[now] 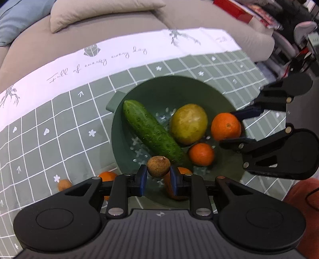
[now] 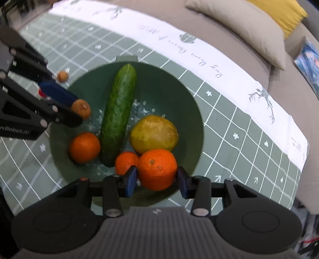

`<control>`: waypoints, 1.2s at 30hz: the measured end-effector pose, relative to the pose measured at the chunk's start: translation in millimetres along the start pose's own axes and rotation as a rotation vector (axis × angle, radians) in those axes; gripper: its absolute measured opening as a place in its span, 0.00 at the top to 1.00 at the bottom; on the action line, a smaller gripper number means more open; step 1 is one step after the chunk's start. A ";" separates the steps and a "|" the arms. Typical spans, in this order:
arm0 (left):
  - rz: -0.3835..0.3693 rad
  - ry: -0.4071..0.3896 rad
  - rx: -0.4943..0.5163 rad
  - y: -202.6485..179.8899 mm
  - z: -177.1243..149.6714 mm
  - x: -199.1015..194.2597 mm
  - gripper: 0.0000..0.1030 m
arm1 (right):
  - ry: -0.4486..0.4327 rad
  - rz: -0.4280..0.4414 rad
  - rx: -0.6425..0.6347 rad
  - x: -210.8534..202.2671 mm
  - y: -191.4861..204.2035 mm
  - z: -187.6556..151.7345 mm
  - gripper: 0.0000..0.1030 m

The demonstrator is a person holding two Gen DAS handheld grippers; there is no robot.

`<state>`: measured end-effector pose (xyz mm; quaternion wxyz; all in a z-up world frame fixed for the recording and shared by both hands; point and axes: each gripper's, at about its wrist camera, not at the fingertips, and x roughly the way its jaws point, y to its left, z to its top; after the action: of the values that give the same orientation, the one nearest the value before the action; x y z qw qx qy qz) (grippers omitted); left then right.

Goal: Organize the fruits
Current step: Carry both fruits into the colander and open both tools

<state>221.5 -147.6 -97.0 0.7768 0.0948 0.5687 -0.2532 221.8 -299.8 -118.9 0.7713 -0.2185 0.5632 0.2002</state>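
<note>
A green bowl (image 1: pixel 217 95) (image 2: pixel 179 103) on the checked cloth holds a cucumber (image 1: pixel 153 133) (image 2: pixel 117 115), a yellow-green round fruit (image 1: pixel 188 123) (image 2: pixel 153 134) and oranges (image 1: pixel 201 154) (image 2: pixel 84 147). My left gripper (image 1: pixel 158 178) is shut on a small brown round fruit (image 1: pixel 159 166) (image 2: pixel 81 109) over the bowl's near rim. My right gripper (image 2: pixel 157 178) is shut on a large orange (image 2: pixel 157 169) (image 1: pixel 225 126) above the bowl's edge.
An orange (image 1: pixel 107 176) and a small brown fruit (image 1: pixel 64 184) (image 2: pixel 62 76) lie on the cloth outside the bowl. A sofa with cushions (image 1: pixel 103 14) (image 2: pixel 239 25) runs behind the table's far edge.
</note>
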 end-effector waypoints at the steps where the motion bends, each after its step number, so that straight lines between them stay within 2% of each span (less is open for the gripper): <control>1: 0.010 0.014 0.004 0.2 2.0 3.3 0.74 | 0.012 0.001 -0.018 4.1 -0.3 1.7 0.62; 10: 0.055 0.060 0.064 -6.2 5.6 20.7 0.74 | 0.075 0.023 -0.115 23.9 7.0 6.9 0.61; 17: 0.057 0.079 0.052 -6.5 8.0 28.7 0.71 | 0.075 0.035 -0.116 26.6 6.8 8.2 0.60; 20: 0.079 0.065 0.055 -8.8 8.3 30.0 0.70 | 0.073 0.034 -0.123 25.0 6.0 8.5 0.56; 22: 0.084 0.063 0.056 -9.9 8.7 30.4 0.66 | 0.067 0.033 -0.126 22.8 7.1 8.9 0.47; 27: 0.079 0.063 0.050 -8.7 8.3 28.4 0.62 | 0.057 0.021 -0.137 12.3 14.9 11.3 0.40; 30: 0.068 0.050 0.058 -11.0 7.8 22.2 0.51 | 0.045 0.015 -0.127 5.2 16.9 13.9 0.35; 31: 0.064 0.045 0.058 -12.0 7.4 19.4 0.41 | 0.041 0.016 -0.119 2.4 16.8 14.6 0.33; 32: 0.059 0.041 0.056 -12.2 7.0 16.9 0.37 | 0.037 0.018 -0.109 -0.8 17.3 15.5 0.33; 36: 0.044 0.006 0.038 -11.3 2.7 0.9 0.37 | 0.024 0.029 -0.068 -14.5 19.9 18.0 0.33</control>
<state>218.3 -158.6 -95.3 0.7786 0.1227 0.5640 -0.2463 220.7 -274.3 -102.4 0.7536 -0.2387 0.5686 0.2278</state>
